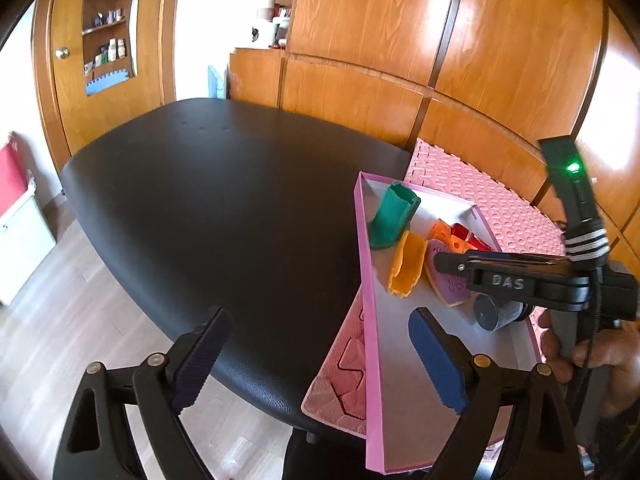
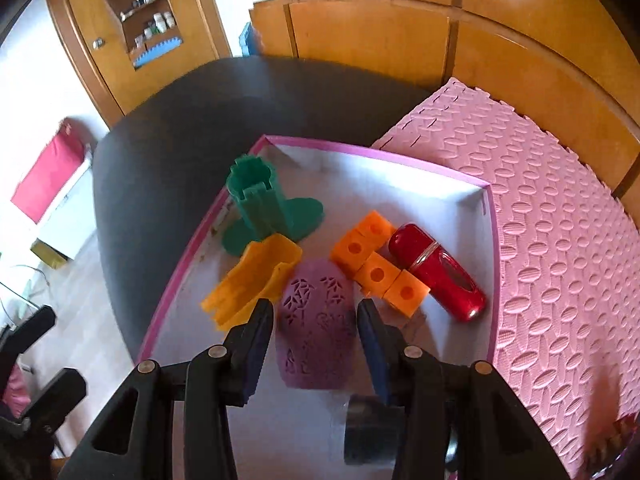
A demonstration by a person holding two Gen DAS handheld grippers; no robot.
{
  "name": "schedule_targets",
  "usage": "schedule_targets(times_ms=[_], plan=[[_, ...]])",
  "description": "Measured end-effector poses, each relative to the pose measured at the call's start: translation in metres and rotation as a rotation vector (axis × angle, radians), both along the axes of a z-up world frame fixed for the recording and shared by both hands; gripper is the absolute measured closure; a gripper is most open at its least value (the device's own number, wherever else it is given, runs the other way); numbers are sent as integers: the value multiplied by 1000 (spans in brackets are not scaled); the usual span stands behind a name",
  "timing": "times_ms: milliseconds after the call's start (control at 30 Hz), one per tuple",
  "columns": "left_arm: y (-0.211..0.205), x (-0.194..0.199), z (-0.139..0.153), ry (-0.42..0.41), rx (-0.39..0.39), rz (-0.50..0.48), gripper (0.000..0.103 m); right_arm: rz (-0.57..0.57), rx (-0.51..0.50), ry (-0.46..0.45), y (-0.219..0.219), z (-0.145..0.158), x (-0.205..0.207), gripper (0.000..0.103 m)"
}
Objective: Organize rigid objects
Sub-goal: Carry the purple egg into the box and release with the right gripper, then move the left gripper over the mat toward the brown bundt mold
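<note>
While right gripper (image 2: 316, 312) is hanging half-open straddling purple cutout piece (image 2: 316, 320) in pink tray (image 2: 490, 280), pads aren't touching yet; piece's long axis running along fingers. Left gripper (image 1: 320, 360) sitting wide open, empty, farther off.

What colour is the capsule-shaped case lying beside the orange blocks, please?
Glossy translucent red case; clearest in the right wrist view.

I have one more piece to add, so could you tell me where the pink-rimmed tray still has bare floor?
Free: the far corner of the tray, behind the orange blocks and right of the green piece; also the near strip along the left rim. Crowded: the middle, where the yellow piece, purple piece and red case lie close together.
</note>
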State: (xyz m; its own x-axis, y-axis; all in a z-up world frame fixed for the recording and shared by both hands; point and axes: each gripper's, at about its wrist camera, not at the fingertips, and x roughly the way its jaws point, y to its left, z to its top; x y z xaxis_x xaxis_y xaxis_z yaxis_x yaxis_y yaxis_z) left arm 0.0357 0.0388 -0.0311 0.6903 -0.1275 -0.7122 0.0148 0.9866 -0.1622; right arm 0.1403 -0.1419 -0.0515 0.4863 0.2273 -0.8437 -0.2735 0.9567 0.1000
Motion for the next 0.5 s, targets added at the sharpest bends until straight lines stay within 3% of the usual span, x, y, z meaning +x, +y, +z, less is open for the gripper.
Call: schedule_targets(times_ms=[267, 500], plan=[[-11, -5, 7, -27, 29, -17, 11, -26, 43, -126, -9, 33, -32, 57], [-22, -8, 10, -34, 49, -46, 11, -56, 53, -184, -26, 46, -58, 57]])
